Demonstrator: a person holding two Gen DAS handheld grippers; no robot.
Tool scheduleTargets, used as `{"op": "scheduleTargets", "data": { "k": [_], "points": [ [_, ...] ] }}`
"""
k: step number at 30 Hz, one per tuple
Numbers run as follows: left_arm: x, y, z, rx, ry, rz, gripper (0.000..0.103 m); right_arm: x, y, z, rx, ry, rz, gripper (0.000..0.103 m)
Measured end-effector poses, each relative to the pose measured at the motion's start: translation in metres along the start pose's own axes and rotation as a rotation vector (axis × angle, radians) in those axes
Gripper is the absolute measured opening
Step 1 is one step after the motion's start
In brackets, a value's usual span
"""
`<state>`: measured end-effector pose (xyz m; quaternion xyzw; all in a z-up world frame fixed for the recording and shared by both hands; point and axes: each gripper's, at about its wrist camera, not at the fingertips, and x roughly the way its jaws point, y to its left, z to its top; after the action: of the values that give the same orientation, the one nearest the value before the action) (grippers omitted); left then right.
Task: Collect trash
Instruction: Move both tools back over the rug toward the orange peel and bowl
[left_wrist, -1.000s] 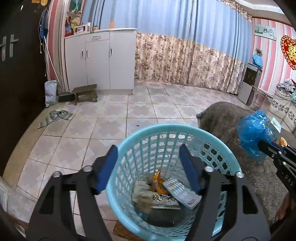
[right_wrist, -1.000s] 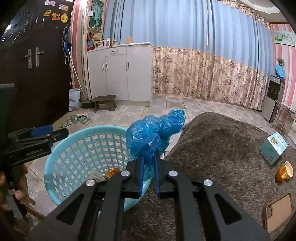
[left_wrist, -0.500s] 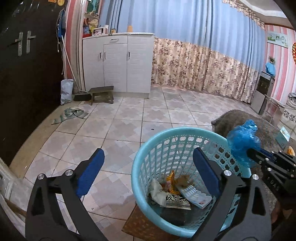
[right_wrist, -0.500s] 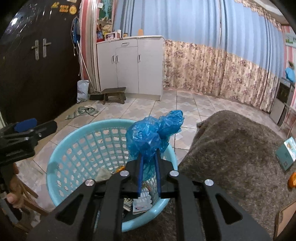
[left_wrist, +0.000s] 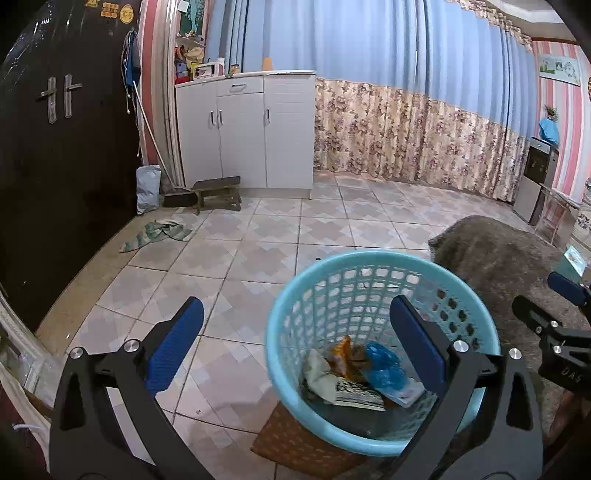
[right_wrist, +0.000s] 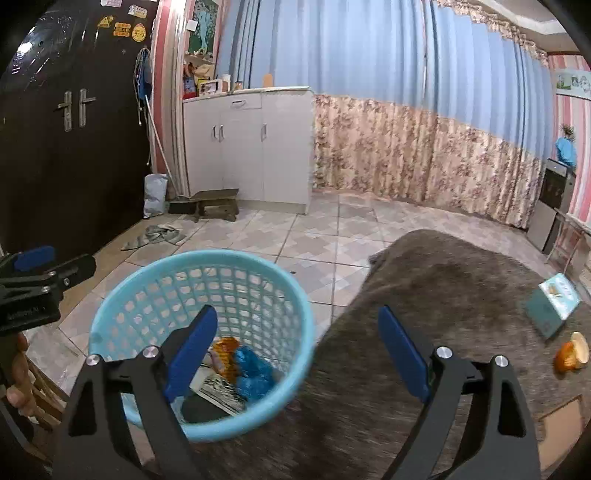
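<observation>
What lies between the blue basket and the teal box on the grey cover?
Right wrist view: only bare grey cover between the blue basket and the teal box.

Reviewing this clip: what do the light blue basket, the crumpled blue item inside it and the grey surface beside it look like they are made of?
Basket: apparently moulded plastic, semi-gloss, judging by its smooth rim and regular lattice holes.
Blue item: probably thin plastic film, such as a bag; it is crinkled, shiny and slightly translucent.
Grey surface: likely a plush or short-pile fabric cover, matte and fuzzy-looking; the exact fibre cannot be told.
</observation>
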<state>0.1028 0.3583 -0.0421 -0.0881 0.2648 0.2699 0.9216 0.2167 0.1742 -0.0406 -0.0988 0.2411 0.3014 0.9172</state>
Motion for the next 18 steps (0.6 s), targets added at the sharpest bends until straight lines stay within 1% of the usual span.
{"op": "scheduleTargets", "data": {
  "k": [1, 3, 5, 8, 14, 18],
  "points": [
    [-0.004, -0.003, 0.002, 0.002, -0.004, 0.001, 0.097, -0.007, -0.007, 0.001, -0.003, -0.006, -0.015, 0.088],
    [-0.011, -0.013, 0.004, 0.007, -0.011, 0.003, 0.097, -0.021, -0.02, 0.001, 0.003, -0.02, -0.036, 0.096],
    [-0.02, -0.023, 0.006, 0.007, -0.019, -0.013, 0.097, -0.037, -0.036, 0.0, 0.003, -0.041, -0.052, 0.096],
    [-0.032, -0.041, 0.009, 0.011, -0.033, -0.044, 0.098, -0.057, -0.064, -0.004, -0.002, -0.047, -0.097, 0.097],
    [-0.05, -0.099, 0.01, 0.043, -0.057, -0.11, 0.098, -0.098, -0.139, -0.019, 0.044, -0.038, -0.204, 0.098],
    [-0.061, -0.145, 0.007, 0.061, -0.065, -0.183, 0.098, -0.125, -0.187, -0.038, 0.089, -0.028, -0.28, 0.098]
  ]
}}
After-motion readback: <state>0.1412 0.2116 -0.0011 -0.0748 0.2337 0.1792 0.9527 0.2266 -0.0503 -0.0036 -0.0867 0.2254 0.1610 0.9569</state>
